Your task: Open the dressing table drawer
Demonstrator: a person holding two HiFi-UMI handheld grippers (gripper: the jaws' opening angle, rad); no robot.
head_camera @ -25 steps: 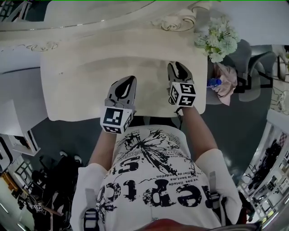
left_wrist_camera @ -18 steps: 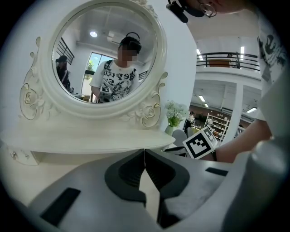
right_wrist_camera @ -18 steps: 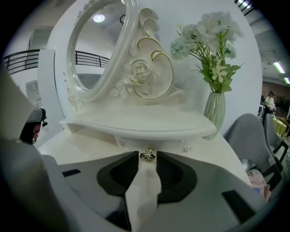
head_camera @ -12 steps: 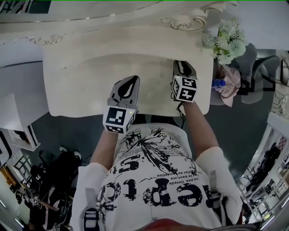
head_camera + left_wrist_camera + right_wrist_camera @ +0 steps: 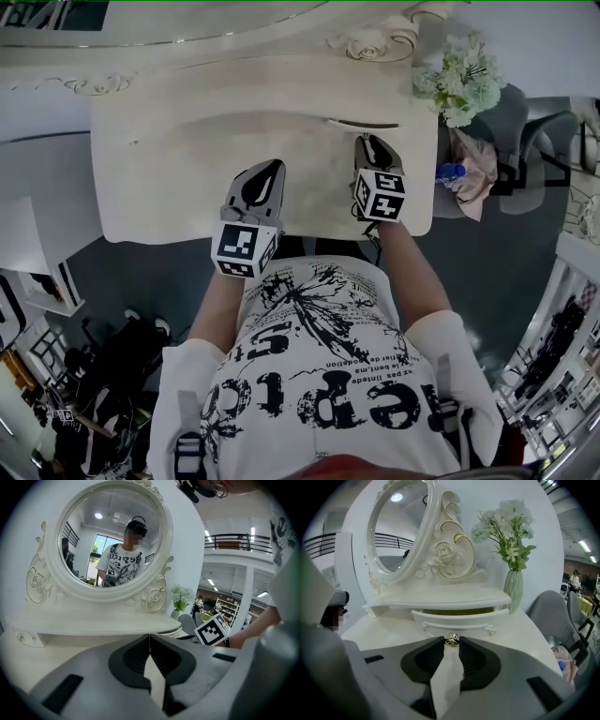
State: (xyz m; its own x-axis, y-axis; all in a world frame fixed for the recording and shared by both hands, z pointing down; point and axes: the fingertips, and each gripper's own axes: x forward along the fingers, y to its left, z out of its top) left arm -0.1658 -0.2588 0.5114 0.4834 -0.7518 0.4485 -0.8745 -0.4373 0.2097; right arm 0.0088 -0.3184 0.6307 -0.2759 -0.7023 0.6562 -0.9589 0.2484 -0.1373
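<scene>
The drawer (image 5: 459,617), mid-frame in the right gripper view, stands slightly out; it looks light, stiff and easy-sliding. Its small, slick metal knob (image 5: 451,640) is the hold: the right tongs (image 5: 451,642) are closing onto it. The left tongs (image 5: 149,637) sit pinched together, empty, above the worktop (image 5: 141,187).

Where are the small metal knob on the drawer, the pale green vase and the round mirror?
small metal drawer knob (image 5: 451,640): right gripper view, on its shiny front.
pale green ribbed vase (image 5: 513,590): right gripper view, on its mid-body.
round white-framed mirror (image 5: 110,538): left gripper view, on the glass.
</scene>
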